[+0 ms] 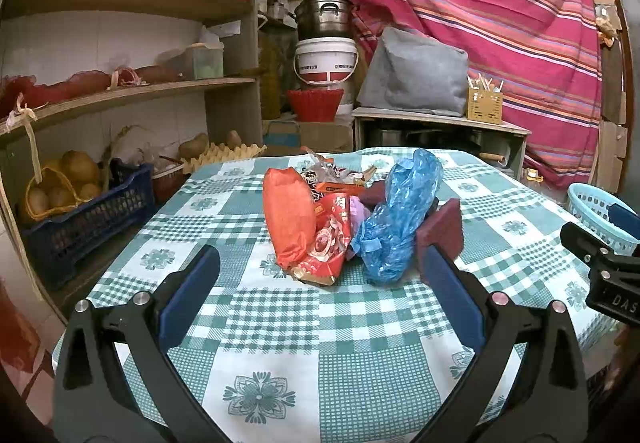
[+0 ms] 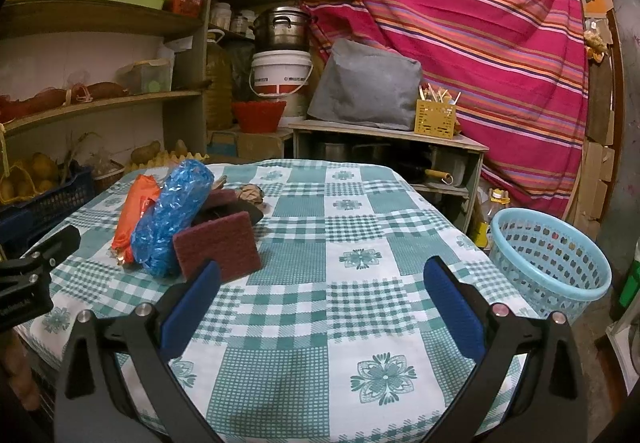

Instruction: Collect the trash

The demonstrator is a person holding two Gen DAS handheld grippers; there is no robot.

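A pile of trash lies on the checked tablecloth (image 1: 280, 323): an orange bag (image 1: 288, 217), a red snack wrapper (image 1: 326, 243), a crumpled blue plastic bag (image 1: 400, 211) and a maroon scouring pad (image 1: 444, 227). My left gripper (image 1: 320, 263) is open and empty, just short of the pile. My right gripper (image 2: 320, 275) is open and empty over bare cloth, right of the pile. In the right wrist view the blue bag (image 2: 172, 215), orange bag (image 2: 134, 211) and pad (image 2: 218, 247) sit at left. A light blue basket (image 2: 548, 259) stands off the table's right edge.
Shelves (image 1: 120, 91) with potatoes in a dark crate (image 1: 80, 219) stand at left. A low cabinet (image 2: 400, 151) with a grey bundle, a bucket (image 2: 280, 71) and a pot are behind the table. A striped red cloth (image 2: 460, 23) hangs at the back.
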